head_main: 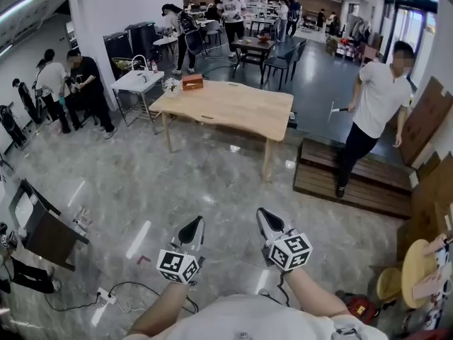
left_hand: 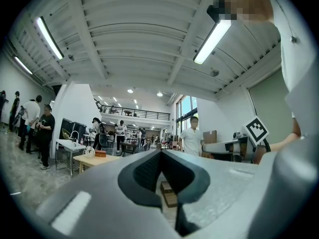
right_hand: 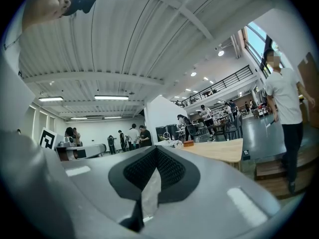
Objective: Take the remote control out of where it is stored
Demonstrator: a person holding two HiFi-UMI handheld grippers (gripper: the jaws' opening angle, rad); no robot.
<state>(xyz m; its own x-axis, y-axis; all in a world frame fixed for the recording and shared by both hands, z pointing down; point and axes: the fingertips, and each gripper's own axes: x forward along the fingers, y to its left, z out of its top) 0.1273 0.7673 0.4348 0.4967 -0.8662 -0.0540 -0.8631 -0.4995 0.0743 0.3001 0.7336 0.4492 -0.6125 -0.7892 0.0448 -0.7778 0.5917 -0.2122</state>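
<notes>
No remote control and no storage place for one shows in any view. In the head view my left gripper (head_main: 193,227) and right gripper (head_main: 267,222) are held side by side close in front of the body, above grey stone floor. Both point forward and are tilted upward. Each is shut, with nothing between its dark pads. The left gripper view looks past its closed tips (left_hand: 160,154) at ceiling and hall. The right gripper view looks past its own closed tips (right_hand: 156,151) the same way.
A light wooden table (head_main: 233,108) stands ahead with a brown box (head_main: 192,82) on its far left corner. A person in a white shirt (head_main: 380,98) steps on a low wooden platform (head_main: 354,183) at right. A dark stand (head_main: 42,227) and floor cables (head_main: 113,295) lie at left.
</notes>
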